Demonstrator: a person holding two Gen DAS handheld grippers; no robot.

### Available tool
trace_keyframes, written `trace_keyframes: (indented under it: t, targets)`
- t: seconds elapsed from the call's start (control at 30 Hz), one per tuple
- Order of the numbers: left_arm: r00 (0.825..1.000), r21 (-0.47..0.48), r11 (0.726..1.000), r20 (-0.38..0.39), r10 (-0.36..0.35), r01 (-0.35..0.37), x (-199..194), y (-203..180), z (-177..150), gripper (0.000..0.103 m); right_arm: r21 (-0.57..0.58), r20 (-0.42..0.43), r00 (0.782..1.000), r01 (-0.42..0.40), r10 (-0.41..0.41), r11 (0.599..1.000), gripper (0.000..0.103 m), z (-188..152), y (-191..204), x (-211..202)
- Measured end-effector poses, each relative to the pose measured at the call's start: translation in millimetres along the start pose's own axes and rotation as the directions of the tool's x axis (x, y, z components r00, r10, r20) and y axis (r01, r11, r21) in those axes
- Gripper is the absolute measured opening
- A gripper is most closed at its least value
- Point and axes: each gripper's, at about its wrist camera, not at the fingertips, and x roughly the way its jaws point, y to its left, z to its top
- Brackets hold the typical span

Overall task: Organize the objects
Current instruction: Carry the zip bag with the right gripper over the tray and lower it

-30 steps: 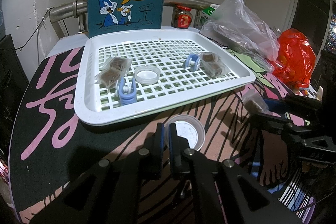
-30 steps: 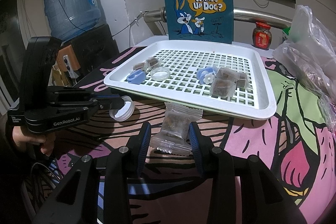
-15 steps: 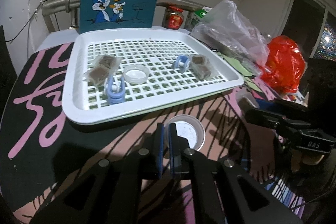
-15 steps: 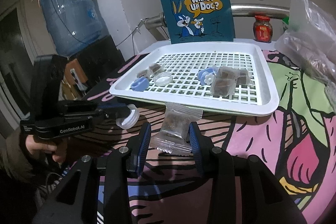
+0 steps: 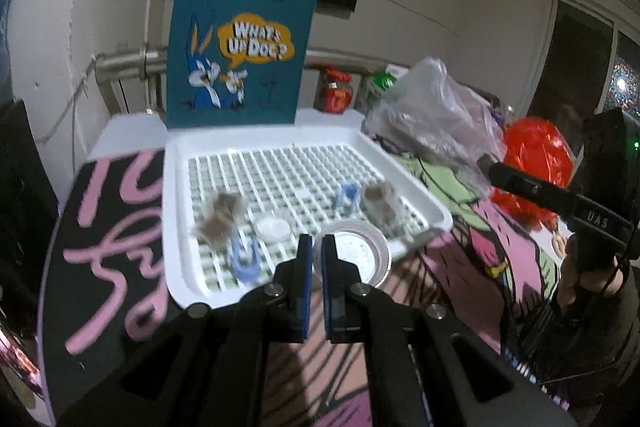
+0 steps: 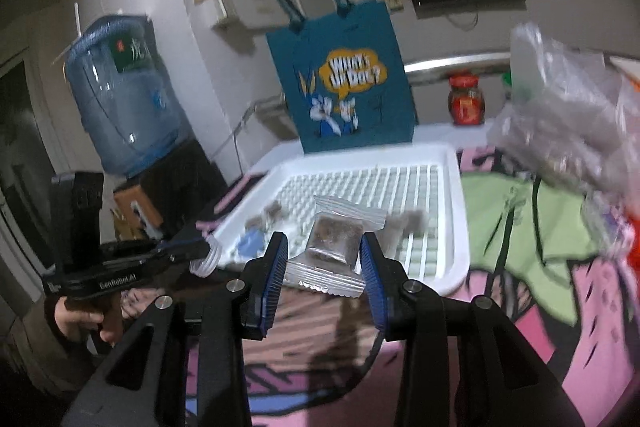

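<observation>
My left gripper (image 5: 316, 253) is shut on the rim of a round white lid (image 5: 354, 251), held in the air just before the near edge of the white grid tray (image 5: 176, 187). On the tray lie brown snack packets (image 5: 220, 215), a small white lid (image 5: 273, 227), two blue clips (image 5: 244, 259) (image 5: 347, 197) and more packets (image 5: 380, 203). My right gripper (image 6: 324, 255) is shut on a clear packet with a brown cube (image 6: 334, 247), lifted above the table near the tray's front rim (image 6: 460, 227). The left gripper (image 6: 200, 251) shows at the left of the right wrist view.
A teal cartoon tote bag (image 5: 240, 55) stands behind the tray. A clear plastic bag (image 5: 432, 107), a red bag (image 5: 536, 155) and a red jar (image 5: 334, 91) crowd the right side. A water bottle (image 6: 120, 99) stands off the table's left. A hand (image 6: 80, 319) grips the left handle.
Both grippers have risen off the tablecloth, the left with the white lid and the right with the packet. Both now hang nearer the tray's front edge.
</observation>
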Motion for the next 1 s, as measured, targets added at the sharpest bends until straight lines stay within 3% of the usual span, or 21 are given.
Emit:
trace_keyframes:
  t: [0.13,0.23,0.6,1.0]
  targets:
    - [0.999,-0.018,0.999,0.027,0.038,-0.037,10,6,14,0.005,0.016,-0.001,0.999,-0.037,0.037,0.999,0.037,24,0,15]
    - [0.999,-0.046,0.998,0.001,0.038,-0.038,27,10,15,0.005,0.027,-0.026,0.999,-0.039,0.04,0.999,0.037,28,-2,37]
    - [0.99,0.006,0.994,-0.093,0.106,-0.106,75,10,-2,0.005,-0.05,-0.2,0.978,0.053,-0.062,0.997,0.037,-9,-6,100]
    - [0.982,0.063,0.988,-0.121,0.147,-0.14,87,4,-11,0.005,-0.108,-0.251,0.958,0.117,-0.141,0.987,0.037,-25,-6,120]
